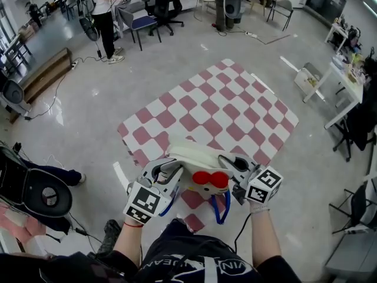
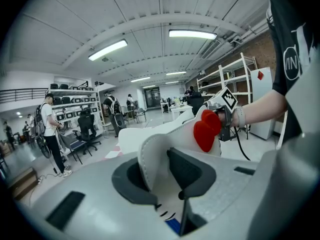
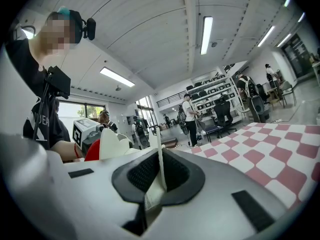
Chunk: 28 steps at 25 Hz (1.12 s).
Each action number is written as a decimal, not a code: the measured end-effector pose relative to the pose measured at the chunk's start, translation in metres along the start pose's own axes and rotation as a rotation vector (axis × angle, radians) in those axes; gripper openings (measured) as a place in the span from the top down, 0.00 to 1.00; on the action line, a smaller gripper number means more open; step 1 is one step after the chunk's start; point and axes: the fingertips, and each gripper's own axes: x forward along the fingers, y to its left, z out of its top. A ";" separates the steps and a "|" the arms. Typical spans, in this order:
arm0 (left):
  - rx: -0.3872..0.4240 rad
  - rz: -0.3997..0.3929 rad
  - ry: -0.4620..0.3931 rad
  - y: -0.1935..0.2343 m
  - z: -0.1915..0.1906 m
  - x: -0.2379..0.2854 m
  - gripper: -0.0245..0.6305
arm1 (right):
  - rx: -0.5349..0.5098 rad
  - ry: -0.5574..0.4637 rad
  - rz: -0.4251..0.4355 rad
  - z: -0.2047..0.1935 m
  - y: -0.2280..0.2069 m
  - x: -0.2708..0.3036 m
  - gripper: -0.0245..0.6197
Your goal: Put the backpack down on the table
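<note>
A white backpack point(image 1: 197, 158) with a red bow point(image 1: 210, 179) and blue straps point(image 1: 221, 212) hangs between my two grippers, at the near edge of the table's red-and-white checked cloth point(image 1: 212, 102). My left gripper point(image 1: 171, 171) is shut on a thick white edge of the backpack point(image 2: 150, 159). My right gripper point(image 1: 235, 168) is shut on a thin white edge point(image 3: 160, 159) on the other side. The left gripper view shows the bow point(image 2: 206, 129) and the right gripper's marker cube point(image 2: 226, 100) beyond it. The checked cloth point(image 3: 280, 139) lies ahead in the right gripper view.
A black bag and seat point(image 1: 35, 193) sit at the left on the floor, with cables nearby. A person point(image 1: 106, 16) stands at the back left among office chairs point(image 1: 165, 5). White tables point(image 1: 347, 81) and a chair point(image 1: 359, 208) line the right side.
</note>
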 end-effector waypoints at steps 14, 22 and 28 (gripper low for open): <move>-0.010 -0.039 0.002 0.060 -0.001 0.059 0.82 | 0.025 0.010 -0.052 0.008 -0.068 0.046 0.95; -0.020 -0.047 0.001 0.088 -0.007 0.082 0.82 | 0.020 0.008 -0.066 0.011 -0.094 0.071 0.94; -0.019 -0.061 -0.005 0.102 -0.010 0.094 0.82 | 0.027 0.021 -0.088 0.010 -0.109 0.083 0.94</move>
